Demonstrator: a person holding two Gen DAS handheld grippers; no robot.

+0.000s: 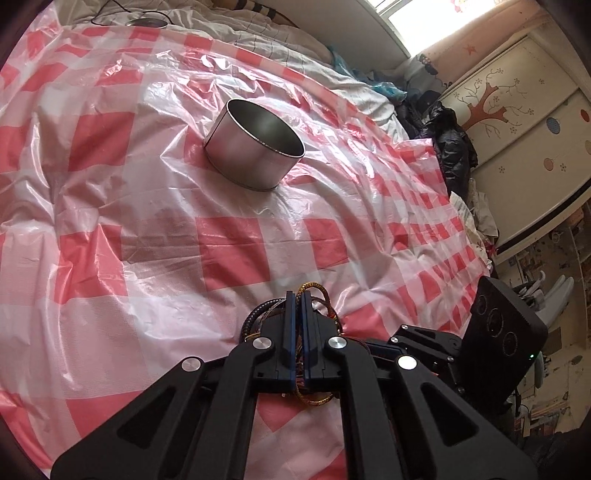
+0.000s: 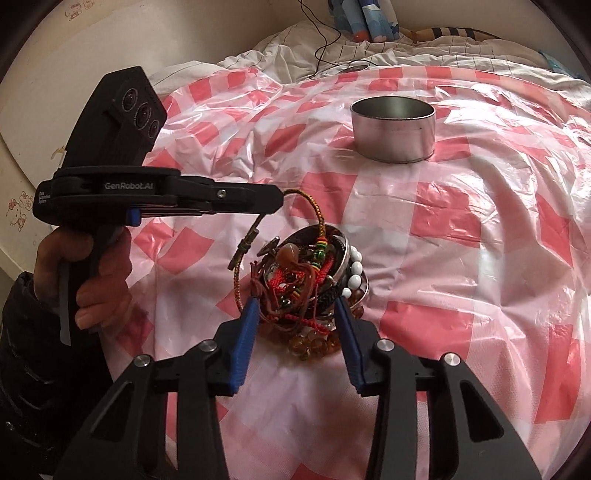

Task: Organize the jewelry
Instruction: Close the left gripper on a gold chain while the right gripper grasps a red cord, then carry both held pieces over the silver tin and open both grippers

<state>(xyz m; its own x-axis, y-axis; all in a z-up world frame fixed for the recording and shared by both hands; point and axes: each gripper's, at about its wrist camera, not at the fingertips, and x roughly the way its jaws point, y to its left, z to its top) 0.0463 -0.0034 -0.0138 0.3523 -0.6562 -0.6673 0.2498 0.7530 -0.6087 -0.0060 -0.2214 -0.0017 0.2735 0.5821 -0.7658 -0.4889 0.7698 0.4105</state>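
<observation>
A pile of jewelry (image 2: 303,280) lies on the red-and-white checked plastic sheet (image 2: 461,258): red cords, white beads, amber beads, a metal bangle. My left gripper (image 2: 279,201) is shut on a gold braided cord bracelet (image 2: 317,212) and holds one end raised above the pile. In the left wrist view the shut fingers (image 1: 298,295) pinch that cord (image 1: 314,286). My right gripper (image 2: 295,310) is open, its blue fingers on either side of the pile. An empty round metal tin (image 2: 393,129) stands beyond the pile; it also shows in the left wrist view (image 1: 255,147).
The sheet covers a bed with a white quilt (image 2: 369,44) behind it. A cable and a round metal lid (image 1: 146,22) lie on the quilt. Dark clothes (image 1: 450,147) are heaped at the bed's far side beside a decorated wardrobe (image 1: 517,129).
</observation>
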